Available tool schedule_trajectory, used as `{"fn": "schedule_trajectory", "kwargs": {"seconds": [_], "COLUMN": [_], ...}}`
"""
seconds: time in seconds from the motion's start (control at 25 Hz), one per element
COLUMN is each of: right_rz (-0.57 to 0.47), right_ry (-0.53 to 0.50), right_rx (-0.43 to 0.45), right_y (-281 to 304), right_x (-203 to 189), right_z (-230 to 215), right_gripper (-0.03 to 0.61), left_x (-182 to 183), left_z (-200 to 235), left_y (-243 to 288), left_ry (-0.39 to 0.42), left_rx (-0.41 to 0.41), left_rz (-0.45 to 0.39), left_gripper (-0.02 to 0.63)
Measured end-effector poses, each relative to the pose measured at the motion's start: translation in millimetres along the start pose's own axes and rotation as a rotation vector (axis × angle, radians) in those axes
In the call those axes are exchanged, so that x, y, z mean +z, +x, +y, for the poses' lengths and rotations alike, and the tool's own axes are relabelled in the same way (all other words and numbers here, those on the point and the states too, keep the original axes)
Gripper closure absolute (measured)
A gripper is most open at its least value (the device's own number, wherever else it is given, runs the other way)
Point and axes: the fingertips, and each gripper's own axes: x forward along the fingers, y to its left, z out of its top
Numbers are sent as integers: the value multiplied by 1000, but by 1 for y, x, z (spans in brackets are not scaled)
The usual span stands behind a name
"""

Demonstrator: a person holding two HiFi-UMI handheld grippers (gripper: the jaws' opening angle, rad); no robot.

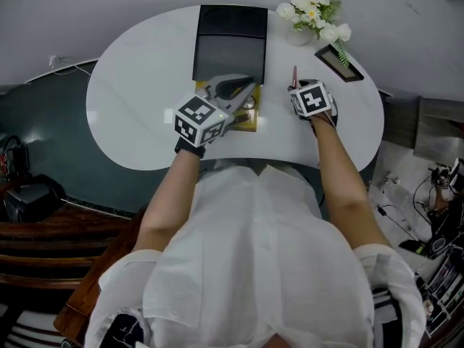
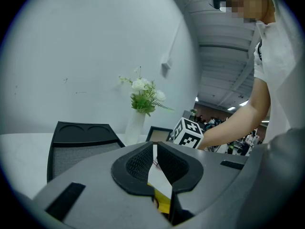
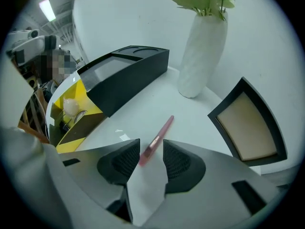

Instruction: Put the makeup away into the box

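A slim pink makeup stick (image 3: 157,138) lies on the white table (image 1: 138,100), also seen as the pink stick (image 1: 294,75) in the head view. My right gripper (image 3: 151,149) points steeply down over it, open, with the stick's near end in the gap and neither pad pressing it. The black box (image 1: 230,42) stands open at the table's far middle, its lid raised. In front of it sits a yellow tray (image 3: 76,111) holding a white puff and a metal tool. My left gripper (image 2: 155,149) hovers over that yellow tray (image 1: 250,122), its pads meeting at the tips with nothing between them.
A white vase of flowers (image 3: 202,51) stands at the far right, and a black picture frame (image 3: 248,123) lies flat beside it. The table's near edge is close to the person's body. A dark floor and wooden furniture lie to the left.
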Motion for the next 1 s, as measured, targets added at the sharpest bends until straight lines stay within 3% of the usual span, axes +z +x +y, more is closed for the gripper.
{"fn": "schedule_trajectory", "kwargs": {"seconds": [0.48,1.0], "right_rz": [34,-41], "right_ry": [6,-98], "right_rx": [3,-18], "right_y": [14,-14], "right_x": [-3,28], "right_z": [-2,2], "right_gripper": [523,526], "left_x": [-5,-6], "left_z": [8,16], "left_y": [-5,-23], "left_ry": [-16,-22], "left_rx": [19,79], "left_rz": [12,-8], "left_gripper": [592,592]}}
